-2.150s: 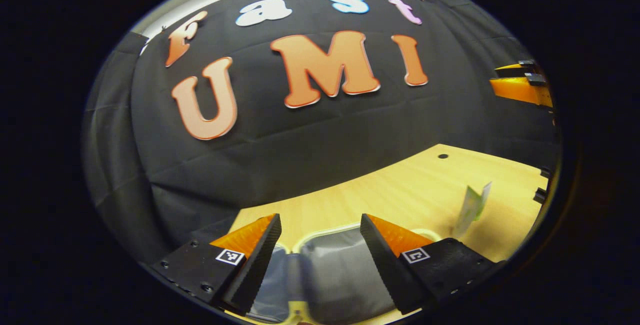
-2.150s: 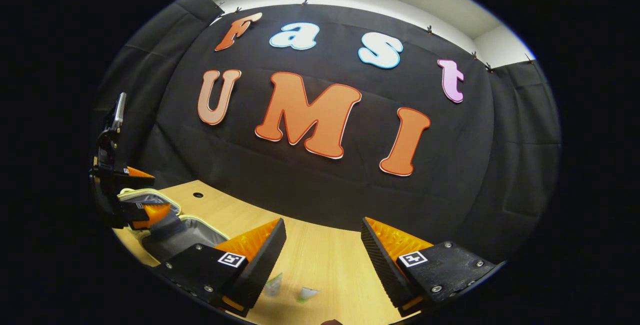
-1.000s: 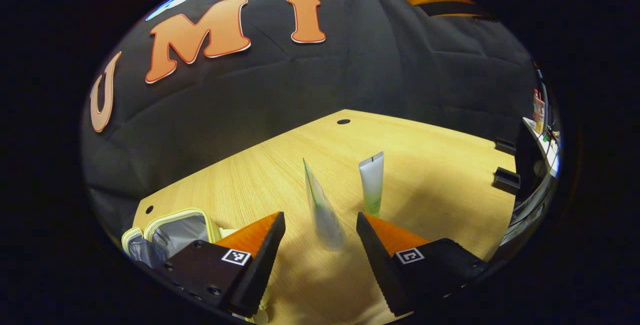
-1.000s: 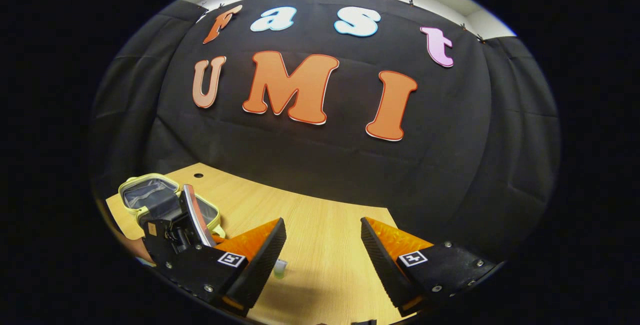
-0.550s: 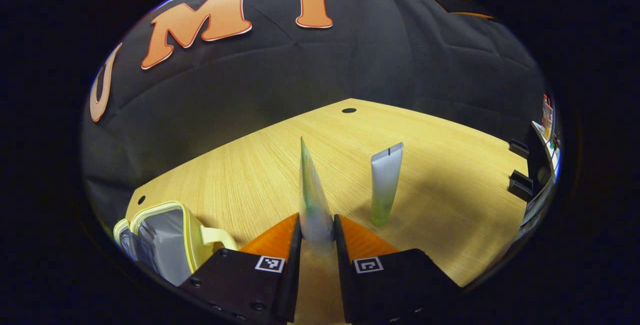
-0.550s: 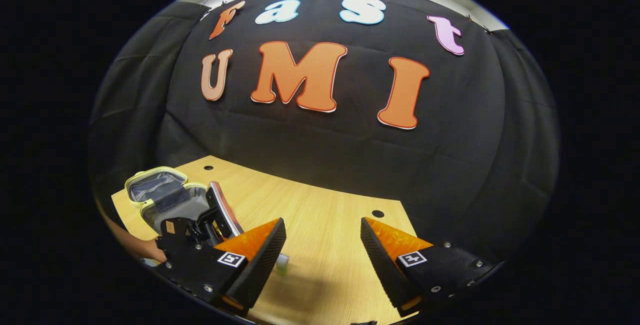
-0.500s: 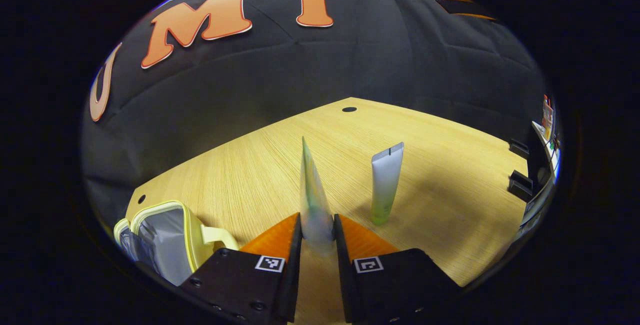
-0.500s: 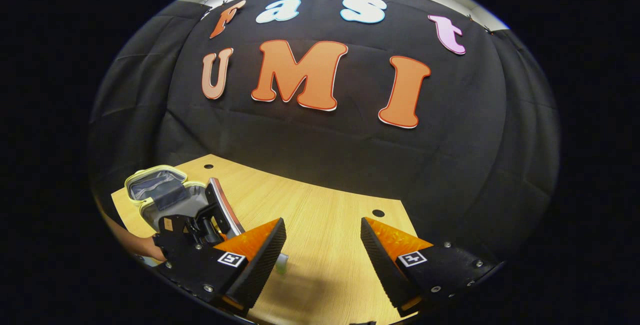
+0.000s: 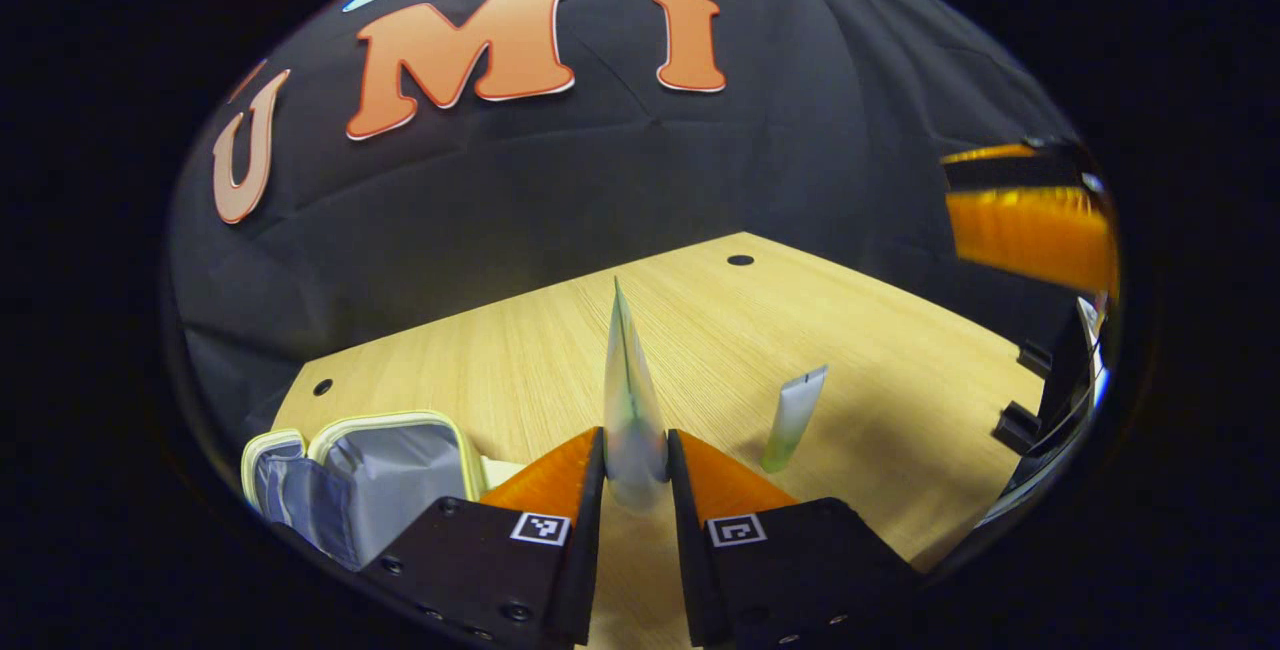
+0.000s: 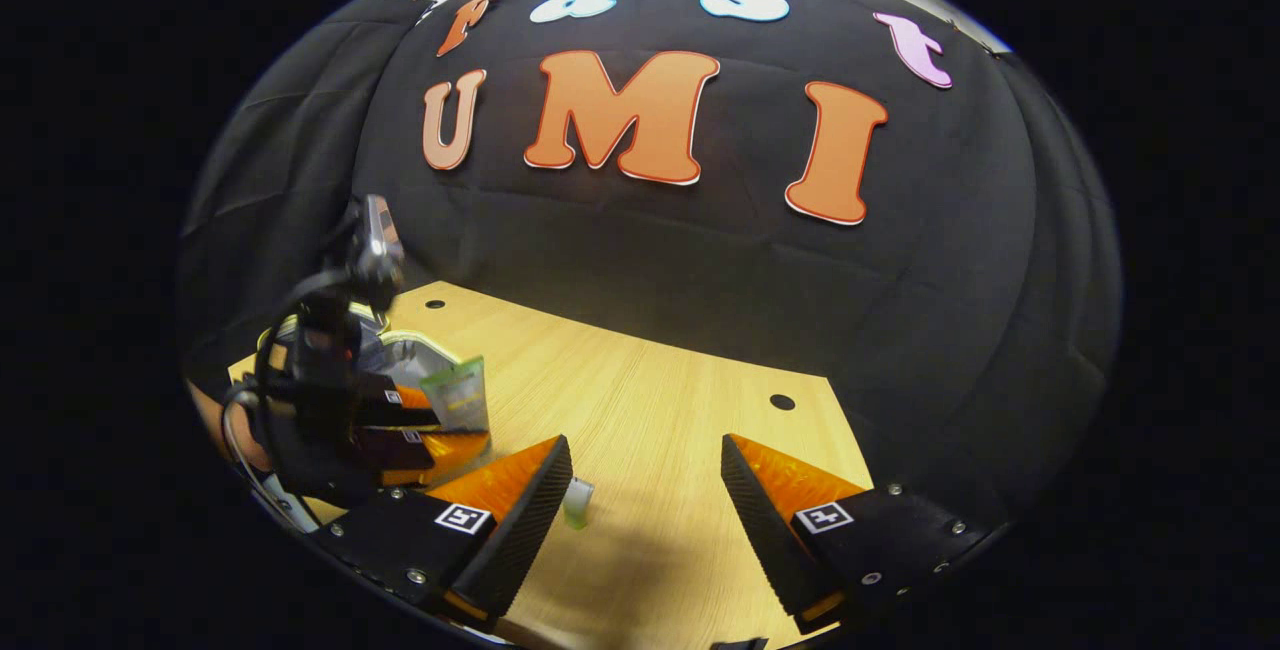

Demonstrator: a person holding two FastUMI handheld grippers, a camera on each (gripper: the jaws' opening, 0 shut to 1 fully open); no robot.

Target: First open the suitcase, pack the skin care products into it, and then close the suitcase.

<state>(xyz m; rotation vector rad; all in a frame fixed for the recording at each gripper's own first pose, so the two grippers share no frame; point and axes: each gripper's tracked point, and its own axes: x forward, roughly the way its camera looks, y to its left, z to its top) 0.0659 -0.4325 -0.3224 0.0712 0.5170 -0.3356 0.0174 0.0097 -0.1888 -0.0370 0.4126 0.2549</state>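
My left gripper (image 9: 635, 470) is shut on a pale skin care tube (image 9: 630, 400), held edge-on and lifted off the wooden table (image 9: 880, 330). From the right gripper view the same tube (image 10: 458, 395) shows its flat green-printed face in the left gripper (image 10: 440, 430). A second white and green tube (image 9: 793, 417) stands upright on the table to the right; its top (image 10: 577, 503) peeks past my right finger. The small suitcase (image 9: 395, 475), pale yellow with grey lining, lies open at lower left. My right gripper (image 10: 645, 505) hangs open above the table with nothing between its fingers.
Round cable holes (image 9: 740, 259) (image 9: 322, 387) mark the tabletop near its back edge. Two dark clamps (image 9: 1015, 425) sit at the right table edge. The right gripper (image 9: 1030, 220) shows blurred at upper right. A hand (image 10: 215, 425) holds the left gripper.
The left gripper closed on the nearer tube about half a second ago and has since lifted it off the table, swinging left toward the suitcase. The right gripper stayed open, shifting slightly.
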